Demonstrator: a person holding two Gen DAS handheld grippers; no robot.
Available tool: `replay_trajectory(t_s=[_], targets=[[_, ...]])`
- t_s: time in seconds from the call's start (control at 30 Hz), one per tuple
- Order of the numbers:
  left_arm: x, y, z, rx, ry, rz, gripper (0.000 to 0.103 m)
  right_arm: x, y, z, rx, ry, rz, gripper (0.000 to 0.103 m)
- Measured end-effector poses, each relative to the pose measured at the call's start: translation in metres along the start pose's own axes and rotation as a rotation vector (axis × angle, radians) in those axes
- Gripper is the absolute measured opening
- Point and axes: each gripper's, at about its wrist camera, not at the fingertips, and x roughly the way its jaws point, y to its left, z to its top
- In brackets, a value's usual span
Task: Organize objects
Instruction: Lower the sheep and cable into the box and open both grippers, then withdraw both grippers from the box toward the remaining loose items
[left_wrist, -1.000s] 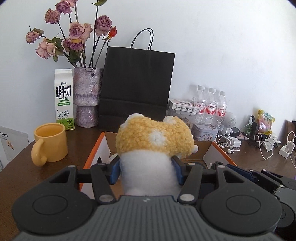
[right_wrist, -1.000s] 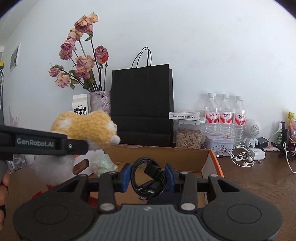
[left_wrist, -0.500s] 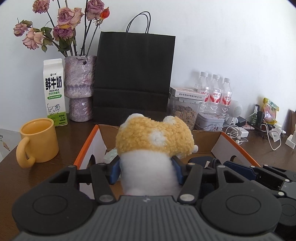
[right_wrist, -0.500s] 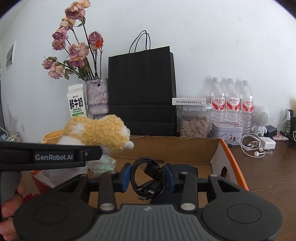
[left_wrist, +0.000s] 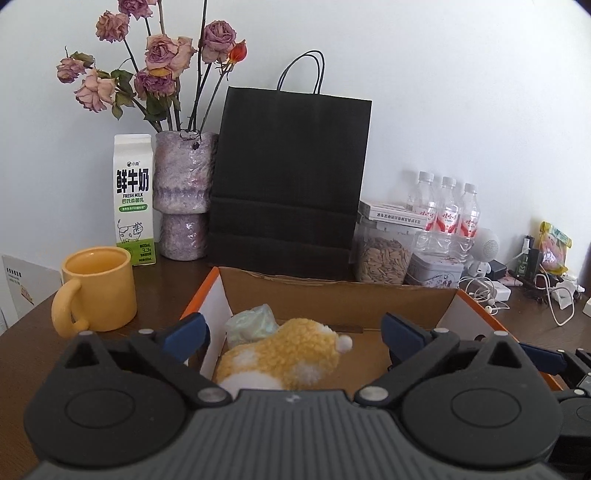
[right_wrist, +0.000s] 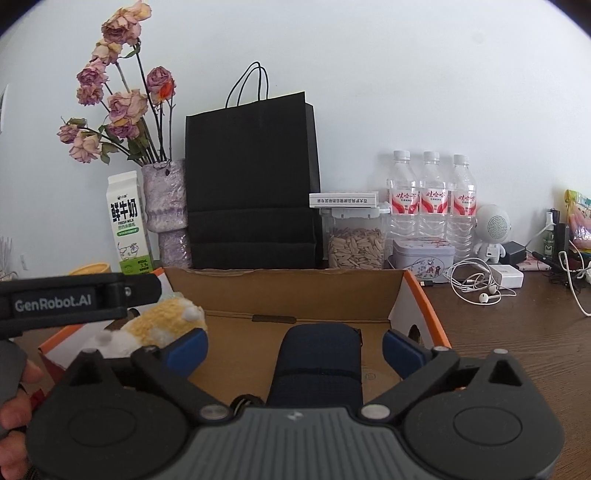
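Both grippers were letting go over the cardboard box (left_wrist: 332, 291). The left gripper (left_wrist: 293, 334) was opening, and the fluffy yellow toy (left_wrist: 284, 356) lay inside the box, touching neither pad. The right gripper (right_wrist: 293, 345) was opening too, with nothing squeezed. A black cable (right_wrist: 243, 400) peeked out in the box just under it. Next, I think both hands should lift out of the box and look for more things.

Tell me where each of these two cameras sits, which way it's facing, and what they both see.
Left wrist: sits on the left gripper, looking forward and slightly down into the cardboard box; its own jaws are opening, clear of the plush toy lying below.
Right wrist: sits on the right gripper, facing likewise; jaws opening over a dark pouch, with the left gripper's arm and a hand at left.
Shared: box, plush toy, black paper bag, milk carton, flower vase.
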Motion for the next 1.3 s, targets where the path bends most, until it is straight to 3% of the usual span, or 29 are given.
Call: replay_trajectory(t_s=[0.73, 1.3], targets=[[-0.023, 0.007, -0.006, 0.004, -0.055, -0.018, 0.103, -0.018, 0.004, -0.002, -0.013, 0.008, -0.008, 0.103], [-0.075, 0.024, 0.005, -0.038, -0.05, -0.034, 0.103, -0.048, 0.01, 0.001, -0.029, 0.031, 0.028, 0.103]])
